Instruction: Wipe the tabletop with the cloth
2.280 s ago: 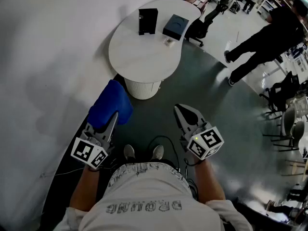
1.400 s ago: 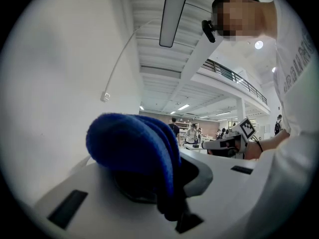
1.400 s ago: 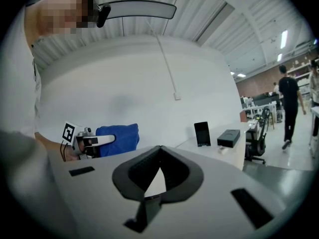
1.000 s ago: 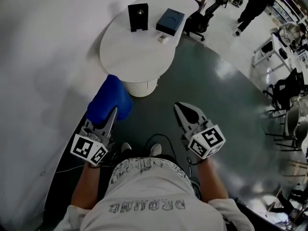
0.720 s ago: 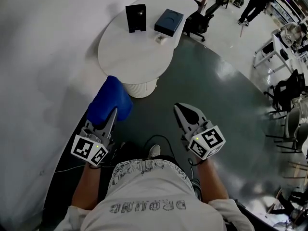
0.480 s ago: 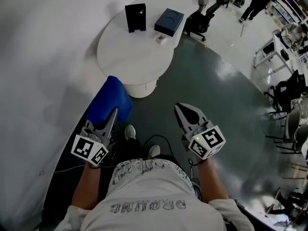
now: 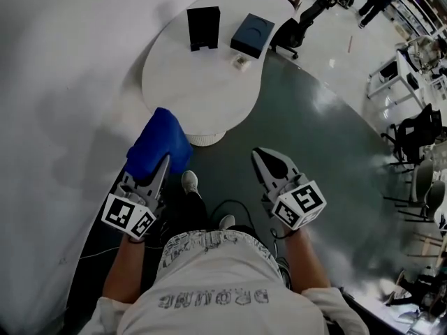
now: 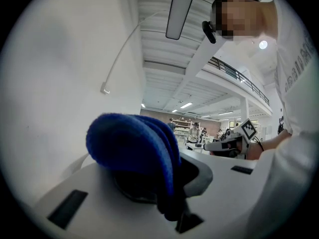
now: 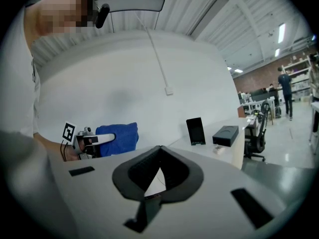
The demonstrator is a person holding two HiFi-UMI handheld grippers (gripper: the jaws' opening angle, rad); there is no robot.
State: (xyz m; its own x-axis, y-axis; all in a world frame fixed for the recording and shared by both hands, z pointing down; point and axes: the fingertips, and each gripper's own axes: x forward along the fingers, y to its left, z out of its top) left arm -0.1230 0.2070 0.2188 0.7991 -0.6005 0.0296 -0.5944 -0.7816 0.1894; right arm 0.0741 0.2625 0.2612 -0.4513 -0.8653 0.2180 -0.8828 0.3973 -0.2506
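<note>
The left gripper point(image 7: 164, 162) is clamped on the folded blue cloth point(image 8: 133, 142), in the air near the white table point(image 7: 202, 89). The right gripper view shows the right gripper point(image 9: 160, 149) closed on nothing. Only the head view shows the whole tabletop, with a black stand point(image 7: 203, 28) and a dark box point(image 7: 253, 35) at its far side.

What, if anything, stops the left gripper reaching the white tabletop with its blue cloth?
Probably yes, nothing does: the left gripper, shut on the blue cloth, is just short of the white tabletop's bare near edge; the black stand and dark box sit far across.
</note>
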